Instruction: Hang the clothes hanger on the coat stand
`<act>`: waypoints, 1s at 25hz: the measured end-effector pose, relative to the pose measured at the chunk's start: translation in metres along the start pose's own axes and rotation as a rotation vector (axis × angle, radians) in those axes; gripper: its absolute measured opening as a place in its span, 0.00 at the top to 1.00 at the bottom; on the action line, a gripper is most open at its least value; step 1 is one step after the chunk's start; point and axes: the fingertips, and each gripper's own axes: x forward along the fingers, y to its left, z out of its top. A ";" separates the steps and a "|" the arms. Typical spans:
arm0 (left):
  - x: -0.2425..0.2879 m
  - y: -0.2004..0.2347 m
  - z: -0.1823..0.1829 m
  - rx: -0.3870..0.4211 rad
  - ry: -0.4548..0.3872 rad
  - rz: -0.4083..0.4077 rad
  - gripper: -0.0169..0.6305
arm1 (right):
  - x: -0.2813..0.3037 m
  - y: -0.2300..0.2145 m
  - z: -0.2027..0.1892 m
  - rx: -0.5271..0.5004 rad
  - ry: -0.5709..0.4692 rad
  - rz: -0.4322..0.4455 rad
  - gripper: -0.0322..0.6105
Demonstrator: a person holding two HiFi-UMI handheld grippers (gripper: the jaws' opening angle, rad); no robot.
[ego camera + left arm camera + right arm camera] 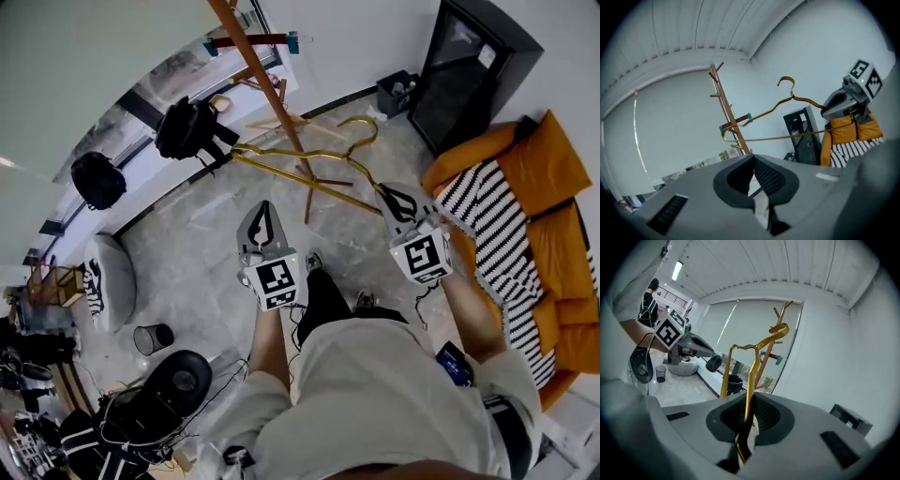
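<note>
Right hand-held gripper (747, 414) is clamped on one end of the gold hanger (751, 379), held in the air. The far corner reaches the coat stand (727, 108), contact unclear. Left hand-held gripper (752, 169) is closed, empty and well clear. Open floor (187, 272) lies below.

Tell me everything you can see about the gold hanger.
The hanger looks like thin gold-coloured metal, with a curved hook on top, two sloping arms and a straight bottom bar. The right gripper is shut on one end corner and holds it in the air, bar roughly level, hook up and on no peg. Its far end reaches the wooden stand; whether it touches the stand cannot be told. Nothing hangs on it.
</note>
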 end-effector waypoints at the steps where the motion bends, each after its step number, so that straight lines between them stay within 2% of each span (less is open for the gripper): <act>1: 0.006 0.010 0.003 0.039 -0.005 0.017 0.96 | 0.008 -0.001 0.001 -0.028 0.010 0.013 0.92; 6: 0.041 0.049 0.022 0.287 0.030 0.085 0.96 | 0.049 -0.009 0.007 -0.132 0.043 0.061 0.92; 9: 0.061 0.055 0.031 0.431 0.045 0.078 0.96 | 0.071 -0.015 0.020 -0.195 0.047 0.058 0.92; 12: 0.081 0.058 0.039 0.536 0.048 0.061 0.96 | 0.093 -0.019 0.034 -0.246 0.049 0.062 0.92; 16: 0.099 0.057 0.049 0.619 0.030 0.022 0.94 | 0.116 -0.018 0.043 -0.281 0.051 0.086 0.92; 21: 0.125 0.058 0.040 0.650 0.049 -0.038 0.77 | 0.138 -0.014 0.051 -0.398 0.049 0.094 0.92; 25: 0.142 0.067 0.027 0.706 0.078 -0.046 0.77 | 0.148 -0.009 0.062 -0.420 0.022 0.113 0.92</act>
